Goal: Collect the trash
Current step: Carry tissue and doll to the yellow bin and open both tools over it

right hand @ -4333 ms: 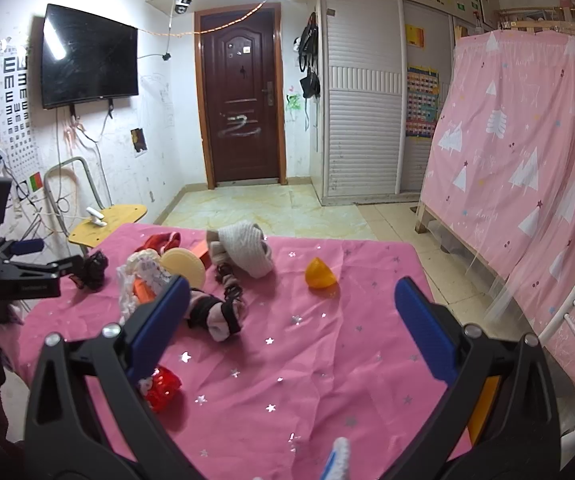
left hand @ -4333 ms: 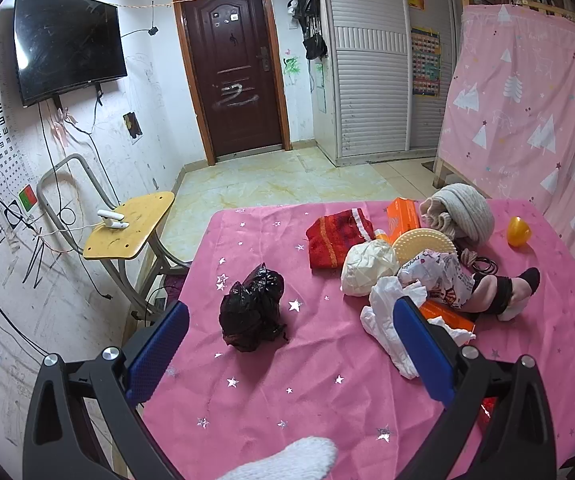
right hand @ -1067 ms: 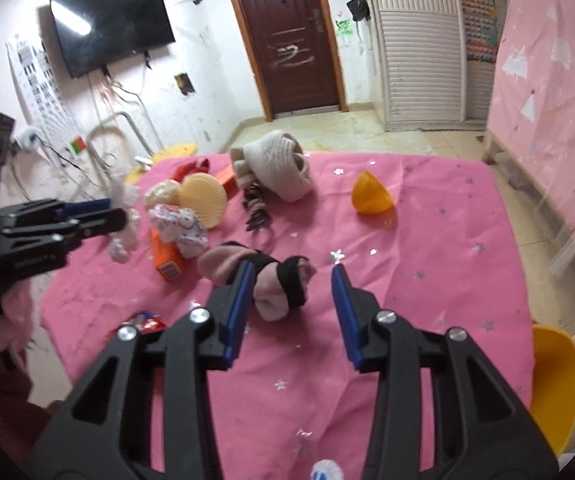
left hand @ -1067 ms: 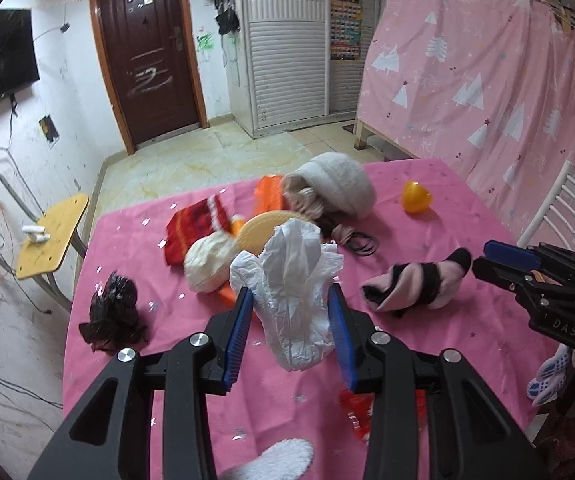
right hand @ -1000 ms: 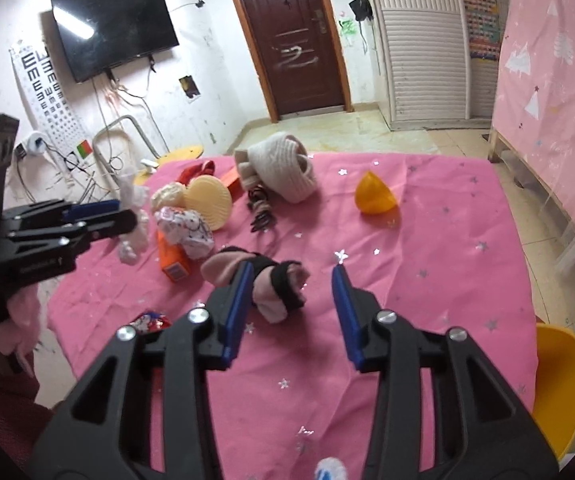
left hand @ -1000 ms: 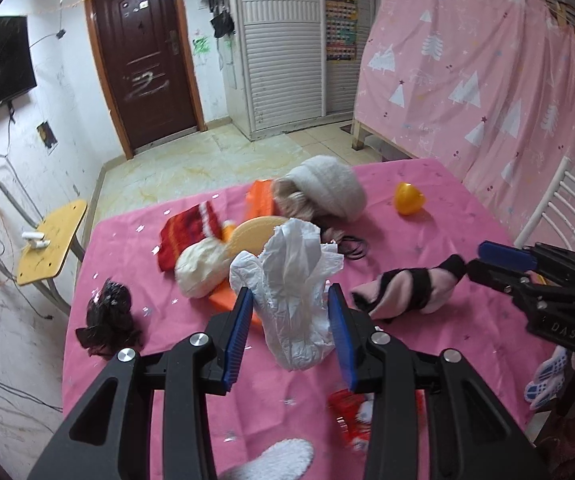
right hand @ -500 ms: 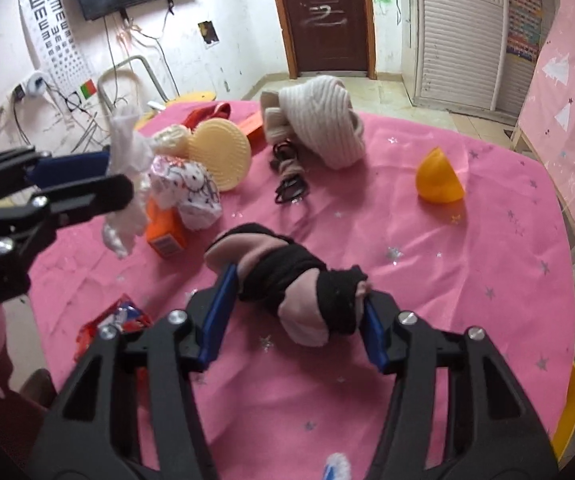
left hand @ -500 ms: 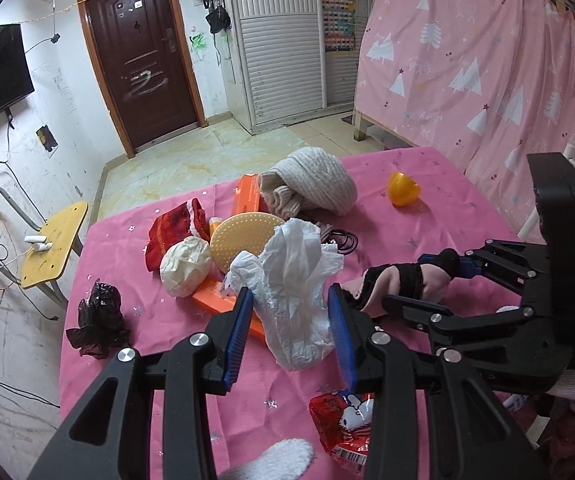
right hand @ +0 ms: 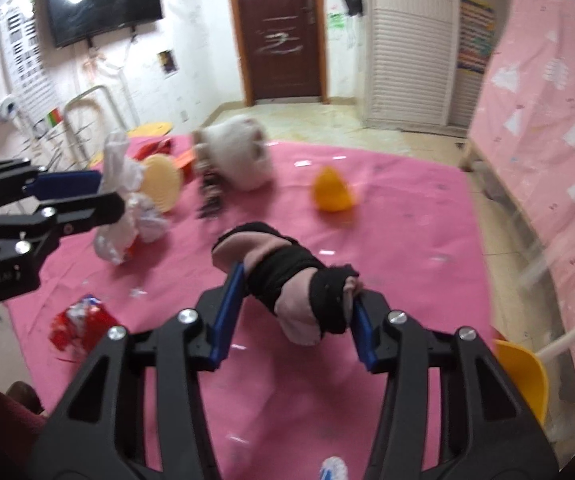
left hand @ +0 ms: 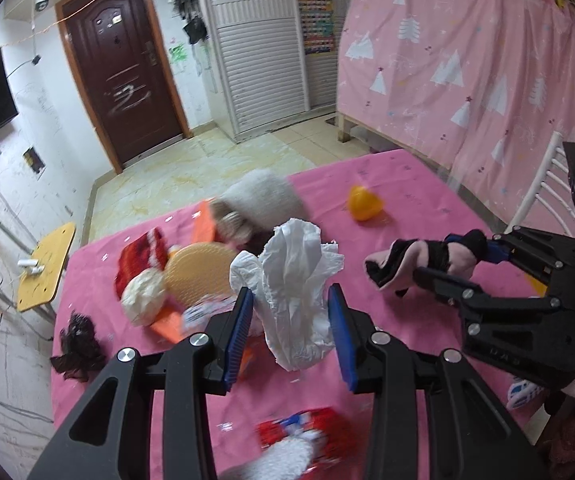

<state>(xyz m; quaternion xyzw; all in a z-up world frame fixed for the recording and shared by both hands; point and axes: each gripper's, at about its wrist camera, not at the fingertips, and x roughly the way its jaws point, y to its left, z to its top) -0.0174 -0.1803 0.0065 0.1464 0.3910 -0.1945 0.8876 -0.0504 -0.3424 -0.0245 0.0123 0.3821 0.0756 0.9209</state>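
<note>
My left gripper (left hand: 290,328) is shut on a crumpled white tissue (left hand: 295,292) and holds it above the pink table (left hand: 427,216). My right gripper (right hand: 293,312) is shut on a pink and black sock (right hand: 287,276), lifted off the cloth; it also shows in the left wrist view (left hand: 427,258). The left gripper and its tissue (right hand: 117,196) appear at the left of the right wrist view. A red snack wrapper (right hand: 81,322) lies near the table's front. A black bag (left hand: 77,346) sits at the left edge.
On the table lie a beige knit hat (left hand: 263,200), a round yellow disc (left hand: 197,272), an orange half shell (left hand: 363,208), a red cloth (left hand: 141,256), a white ball (left hand: 143,302) and orange packaging (left hand: 169,322). A yellow stool (left hand: 45,266) stands left. A white chair (left hand: 543,196) stands right.
My right gripper closed on the sock and has lifted it off the table. My left gripper still holds the tissue and has moved little. Both views are blurred by motion.
</note>
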